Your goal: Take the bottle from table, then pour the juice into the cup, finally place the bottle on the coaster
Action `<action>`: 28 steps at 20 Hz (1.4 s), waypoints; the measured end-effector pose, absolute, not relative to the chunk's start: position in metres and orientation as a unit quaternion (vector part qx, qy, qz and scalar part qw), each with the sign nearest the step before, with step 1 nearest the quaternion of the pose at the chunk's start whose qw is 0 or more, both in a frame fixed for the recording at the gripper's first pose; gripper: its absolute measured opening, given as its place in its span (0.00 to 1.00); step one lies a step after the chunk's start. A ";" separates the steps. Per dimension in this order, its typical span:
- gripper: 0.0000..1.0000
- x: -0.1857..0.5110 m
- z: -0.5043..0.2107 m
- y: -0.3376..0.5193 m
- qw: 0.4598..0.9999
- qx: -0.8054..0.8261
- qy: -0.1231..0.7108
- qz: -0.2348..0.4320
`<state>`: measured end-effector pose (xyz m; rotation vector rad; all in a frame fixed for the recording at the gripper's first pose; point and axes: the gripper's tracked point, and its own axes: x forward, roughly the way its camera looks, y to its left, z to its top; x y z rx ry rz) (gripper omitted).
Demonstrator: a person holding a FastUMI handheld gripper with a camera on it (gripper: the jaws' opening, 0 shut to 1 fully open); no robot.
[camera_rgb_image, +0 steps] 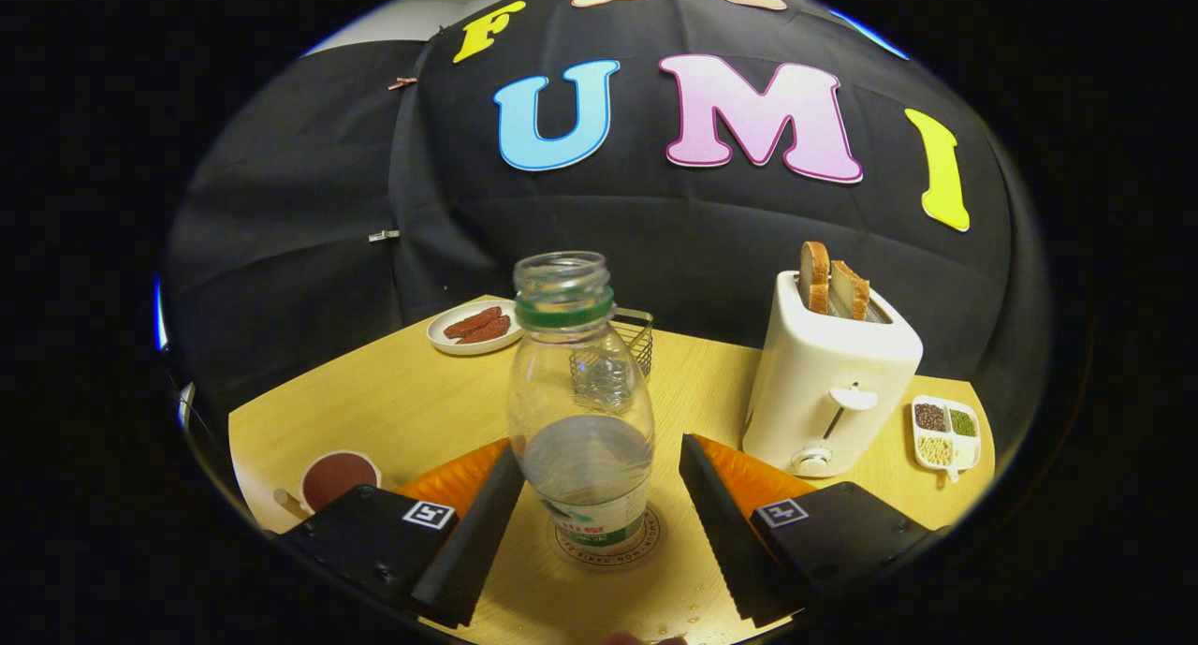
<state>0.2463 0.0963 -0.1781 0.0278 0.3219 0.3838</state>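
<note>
Wooden table (393,402) | bottle (580,411) upright on coaster (608,542) | hand-held gripper (601,495) spread, fingers flanking bottle, apart.

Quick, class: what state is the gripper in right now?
Gripper: open, fingers either side of the bottle standing on the coaster, not pressing it.

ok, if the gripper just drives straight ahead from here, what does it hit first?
Most likely the bottle, standing uncapped on the coaster between the open gripper fingers. Behind it sits a wire basket, though how far back is unclear.
</note>
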 end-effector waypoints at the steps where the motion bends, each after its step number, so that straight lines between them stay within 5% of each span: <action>1: 1.00 0.240 -0.174 0.095 0.969 0.012 0.156 0.192; 11: 0.98 0.182 -0.102 0.055 0.976 -0.018 0.087 0.197; 28: 0.98 0.022 0.038 -0.114 0.999 0.022 0.006 -0.031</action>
